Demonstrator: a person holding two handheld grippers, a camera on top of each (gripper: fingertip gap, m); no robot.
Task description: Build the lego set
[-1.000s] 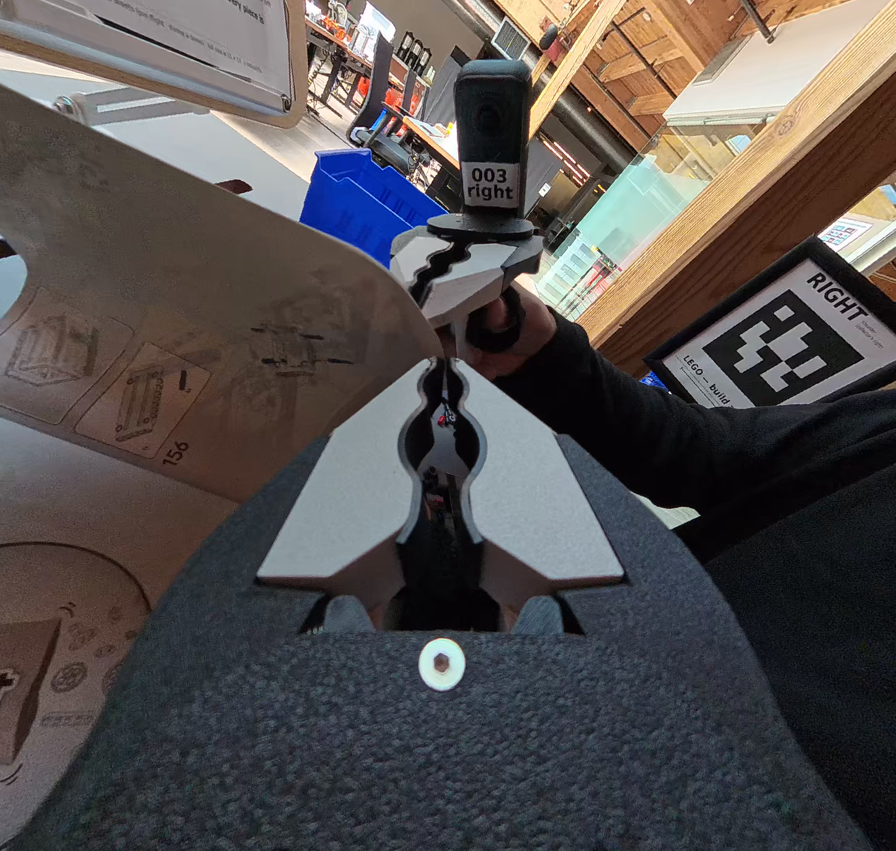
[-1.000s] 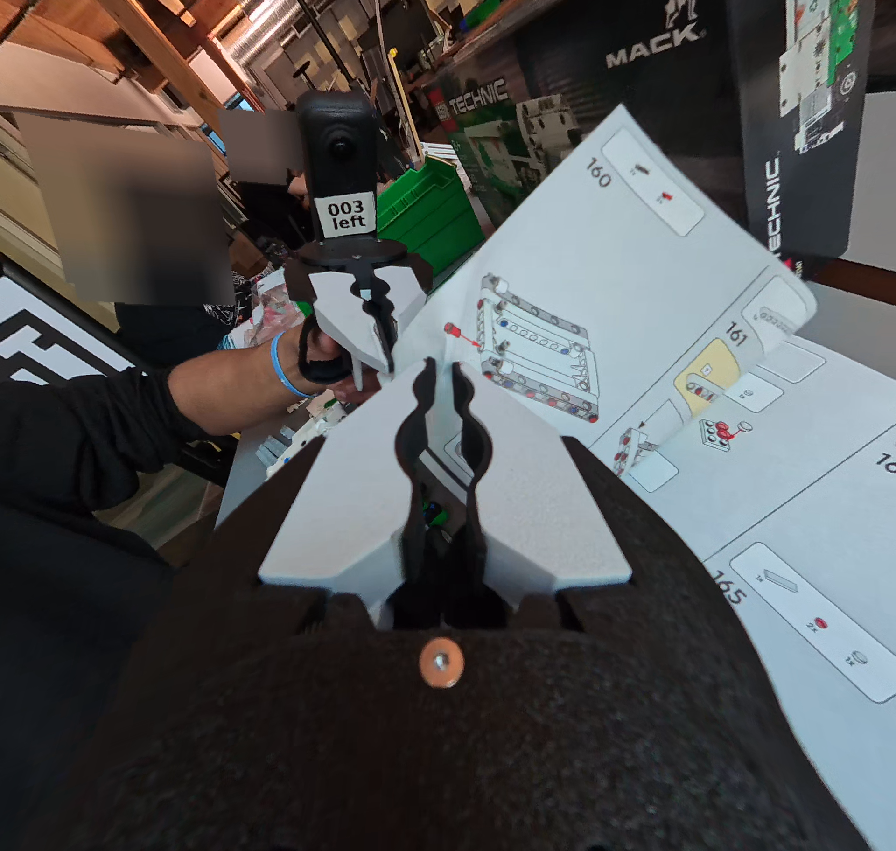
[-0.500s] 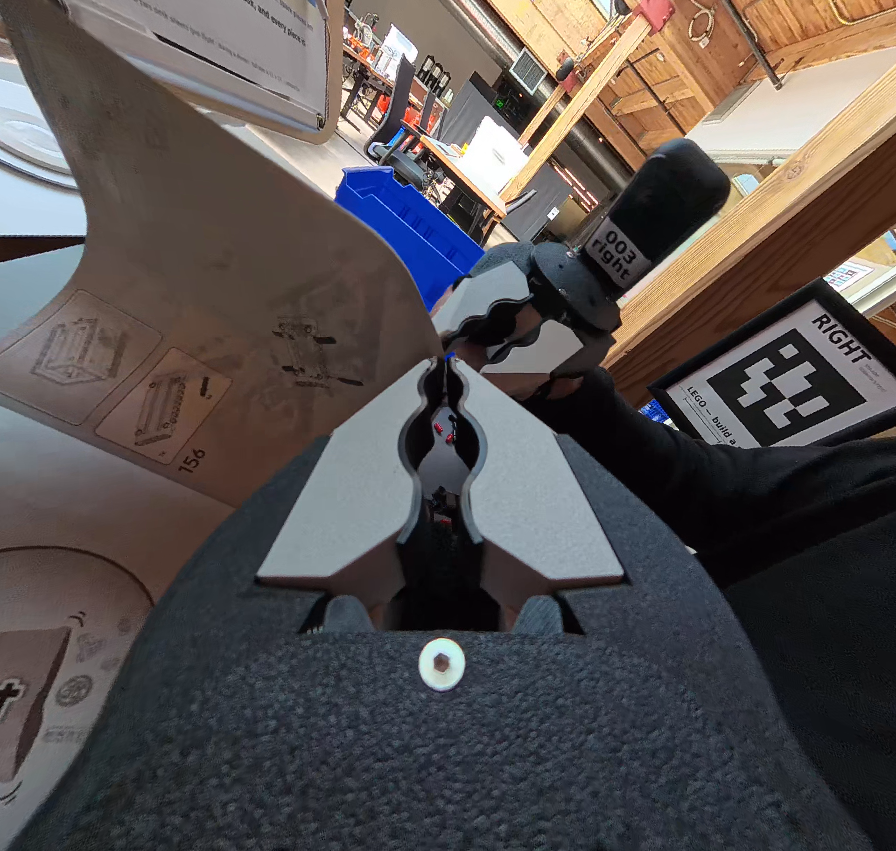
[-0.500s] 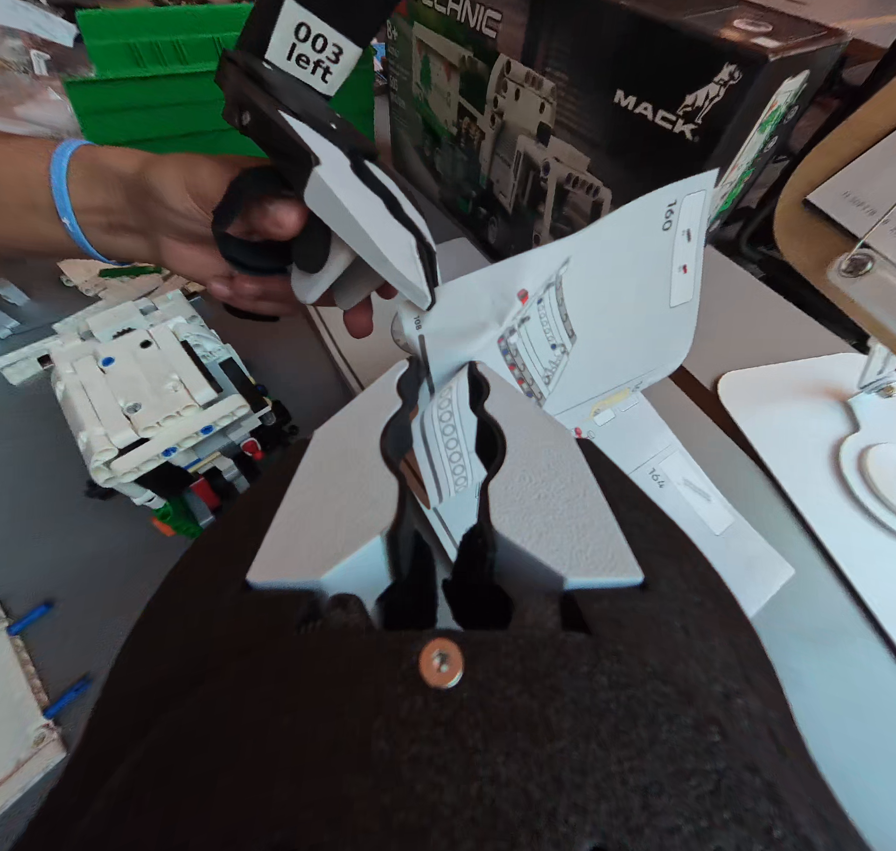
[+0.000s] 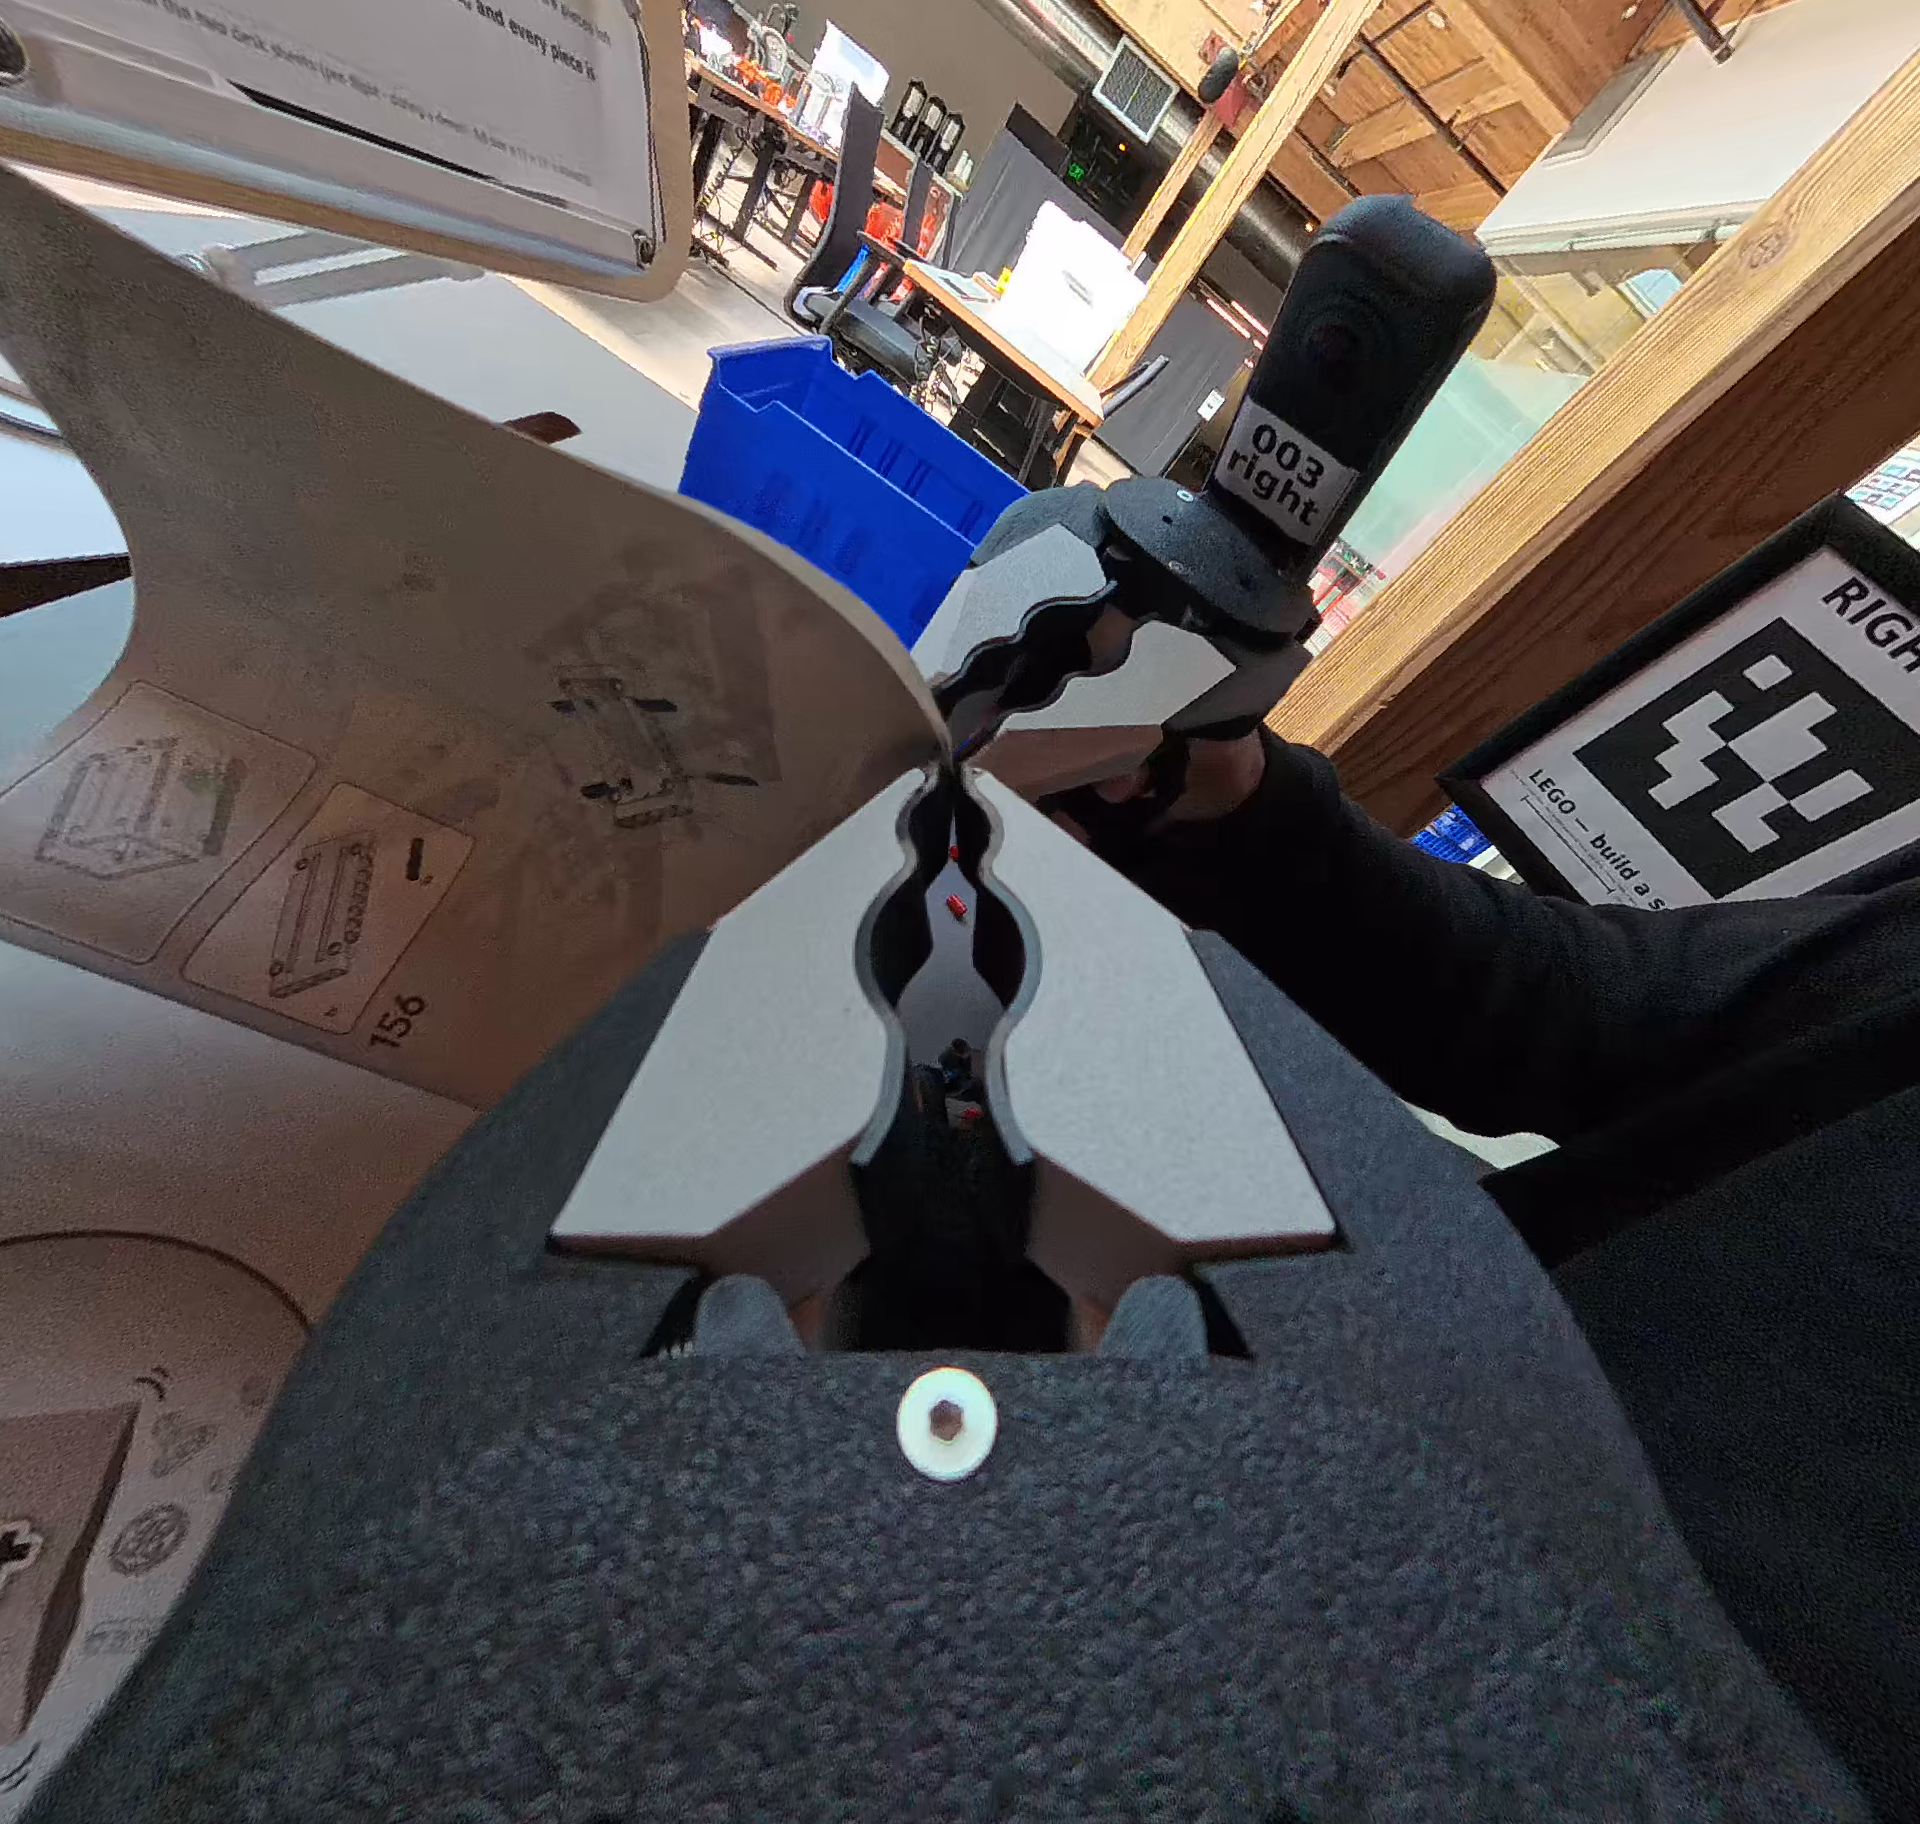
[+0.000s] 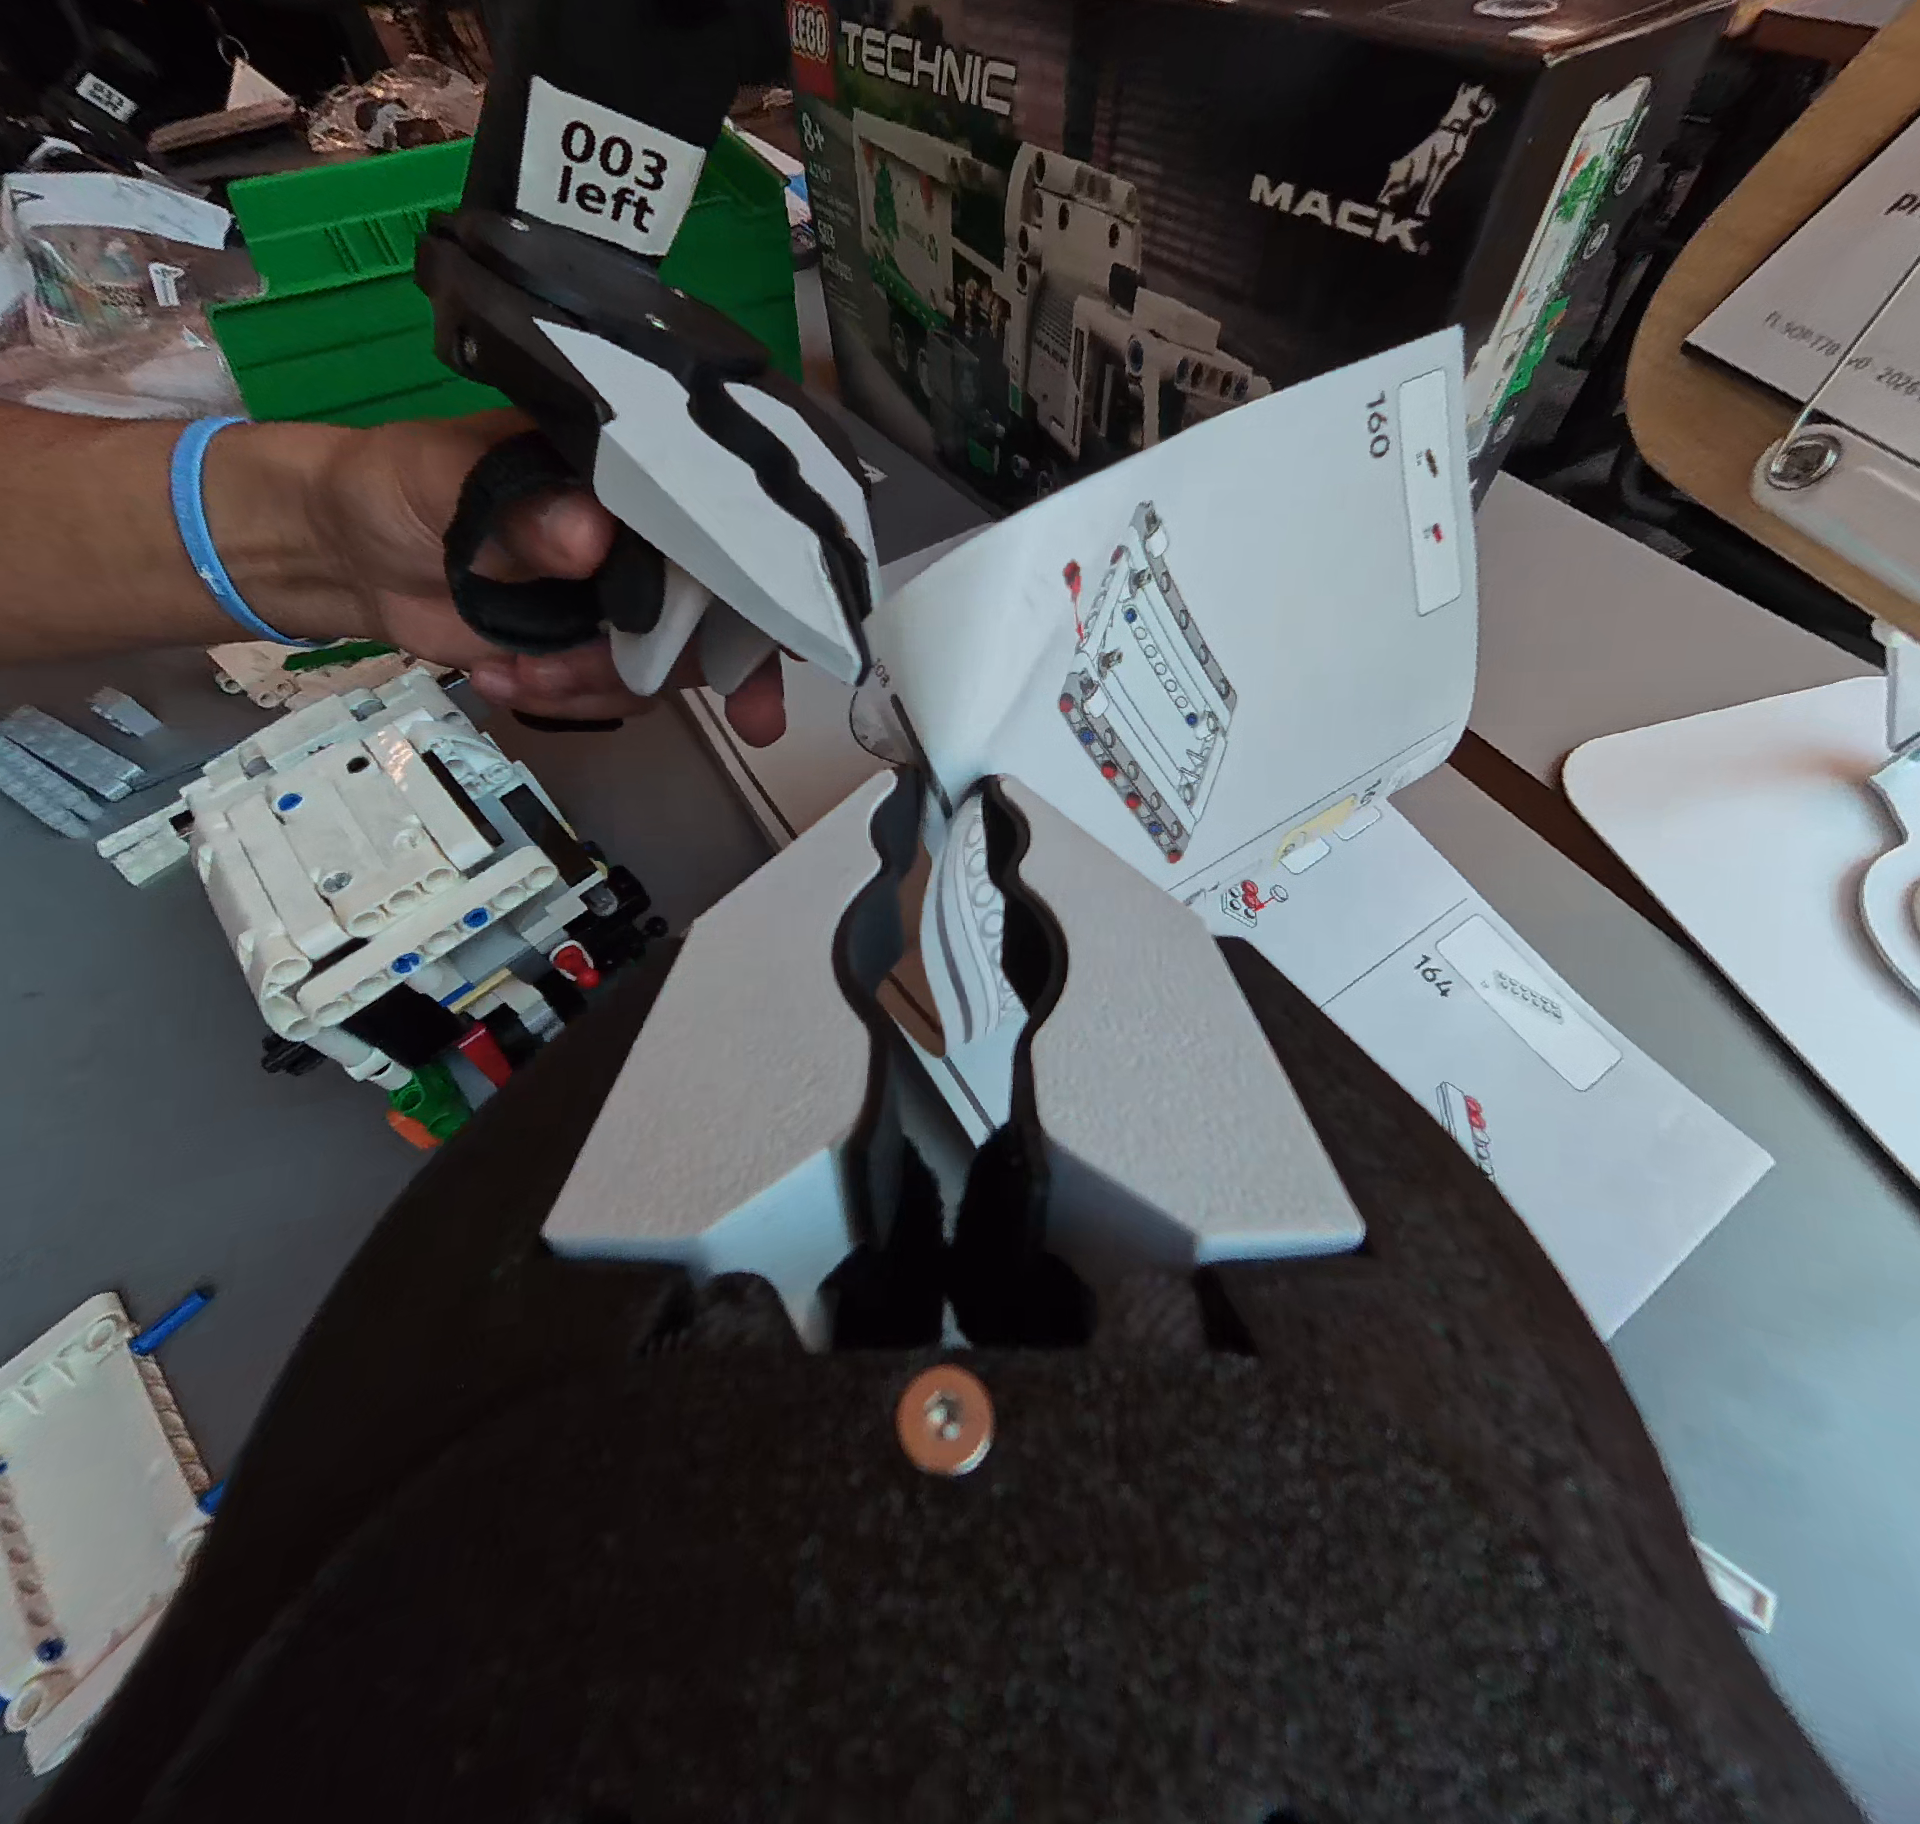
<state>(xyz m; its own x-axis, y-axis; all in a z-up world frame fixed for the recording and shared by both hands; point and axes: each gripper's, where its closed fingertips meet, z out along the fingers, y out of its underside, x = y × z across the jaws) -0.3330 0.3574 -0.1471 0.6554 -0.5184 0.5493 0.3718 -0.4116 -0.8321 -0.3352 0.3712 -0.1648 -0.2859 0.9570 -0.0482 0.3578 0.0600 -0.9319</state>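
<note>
Instruction page (image 6: pixel 1226 631), centre-right of right wrist view: lifted off the booklet (image 6: pixel 1507 1099), standing nearly on edge, long axis running from lower centre up to upper right, printed face toward the camera, free top edge in front of the set's box (image 6: pixel 1247 164). Same page (image 5: pixel 416 735) fills left half of left wrist view, back side curling up and leftward. Left gripper (image 5: pixel 948 772): fingers clenched on the page's corner, tips meeting at frame centre; seen also in right wrist view (image 6: pixel 857 652), upper left, tips pinching the page edge. Right gripper (image 6: pixel 940 798): fingers nearly together w/ a strip of page passing betw. them; whether it presses the paper or only surrounds it, cannot tell. In left wrist view right gripper (image 5: pixel 951 735) sits just beyond the left one's tips, touching the same corner. Part-built white truck body (image 6: pixel 395 901): left of centre in right wrist view, on grey table (image 6: pixel 156 1099), long axis slanting lower left to upper right, well apart from the page. White panel (image 6: pixel 83 1462) at lower left edge, blue pin (image 6: pixel 171 1317) beside it. Green bin (image 6: pixel 364 299) upper left; blue bin (image 5: pixel 831 486) upper centre of left wrist view. Open table betw. truck body and booklet; white stand base (image 6: pixel 1714 839) near booklet's right edge.
</note>
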